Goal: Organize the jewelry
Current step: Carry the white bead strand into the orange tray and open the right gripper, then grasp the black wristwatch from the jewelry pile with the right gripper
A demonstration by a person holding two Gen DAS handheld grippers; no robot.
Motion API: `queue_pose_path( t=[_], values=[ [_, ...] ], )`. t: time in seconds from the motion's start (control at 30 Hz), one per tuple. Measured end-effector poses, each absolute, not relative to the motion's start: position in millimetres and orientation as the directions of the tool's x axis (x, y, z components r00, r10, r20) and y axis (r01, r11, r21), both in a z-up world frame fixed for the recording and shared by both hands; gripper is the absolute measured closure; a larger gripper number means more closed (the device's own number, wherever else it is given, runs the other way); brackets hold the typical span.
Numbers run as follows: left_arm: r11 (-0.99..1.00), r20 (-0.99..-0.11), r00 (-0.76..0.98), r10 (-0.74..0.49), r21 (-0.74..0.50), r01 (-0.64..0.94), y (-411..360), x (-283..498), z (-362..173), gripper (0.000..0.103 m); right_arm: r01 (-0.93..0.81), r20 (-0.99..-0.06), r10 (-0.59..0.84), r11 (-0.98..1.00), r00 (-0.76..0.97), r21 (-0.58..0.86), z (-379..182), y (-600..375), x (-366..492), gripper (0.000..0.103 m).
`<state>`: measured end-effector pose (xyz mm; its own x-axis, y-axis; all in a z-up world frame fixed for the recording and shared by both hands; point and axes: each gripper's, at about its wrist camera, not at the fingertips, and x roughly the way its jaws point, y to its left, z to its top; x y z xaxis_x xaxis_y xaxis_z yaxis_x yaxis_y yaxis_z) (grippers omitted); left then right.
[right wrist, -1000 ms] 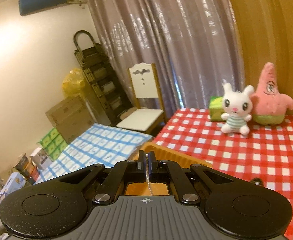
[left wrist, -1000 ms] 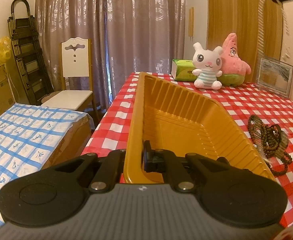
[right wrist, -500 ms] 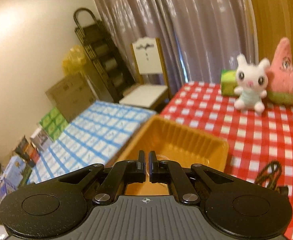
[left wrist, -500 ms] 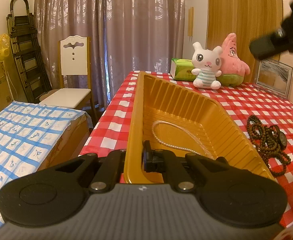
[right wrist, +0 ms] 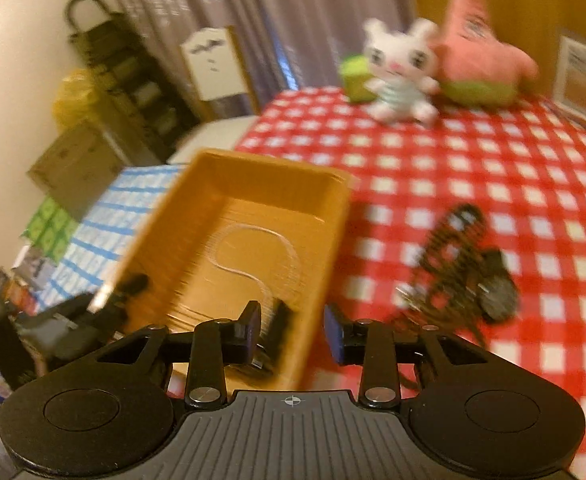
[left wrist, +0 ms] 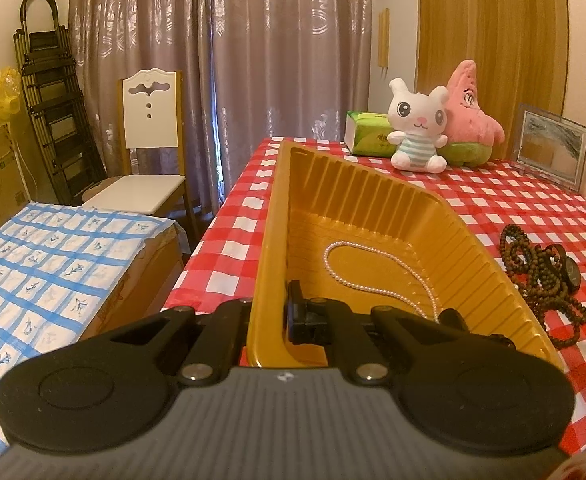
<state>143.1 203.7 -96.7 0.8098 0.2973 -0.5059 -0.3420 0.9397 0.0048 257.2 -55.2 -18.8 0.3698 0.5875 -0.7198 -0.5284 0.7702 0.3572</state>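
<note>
Golden tray (left wrist: 373, 216), pinched at its near wall by your left gripper (left wrist: 271, 312), holds the pearl necklace (left wrist: 377, 268) at frame centre; your right gripper (right wrist: 293, 330), jaws wide and empty, may snag the wooden beads (right wrist: 449, 256) at lower right and drag them off the table.

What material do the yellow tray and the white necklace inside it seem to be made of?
The yellow tray looks like thin molded plastic, semi-glossy: its walls are ribbed and catch the light. The white necklace seems a string of small pearl-like beads, smooth and pale; real pearl or imitation, I cannot tell.
</note>
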Motion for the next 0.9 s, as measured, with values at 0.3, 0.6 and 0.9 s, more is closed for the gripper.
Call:
queue_pose_path(
  t=[0.3,0.6,0.9],
  values=[
    [0.938,-0.505,0.805,0.312,0.029,-0.345,202,146,-96,0.099,-0.404,-0.773,0.448,0.874,0.449,0.272,-44,-121,277,0.063],
    [0.932,-0.506,0.799,0.325,0.025,-0.362,200,146,-95,0.099,-0.416,-0.758,0.405,0.889,0.511,0.194,-76,-143,305,0.039],
    [0.926,-0.508,0.791,0.342,0.040,-0.375,196,147,-94,0.098,-0.504,-0.755,0.402,0.857,0.517,0.112,-110,-125,329,0.040]
  ],
)
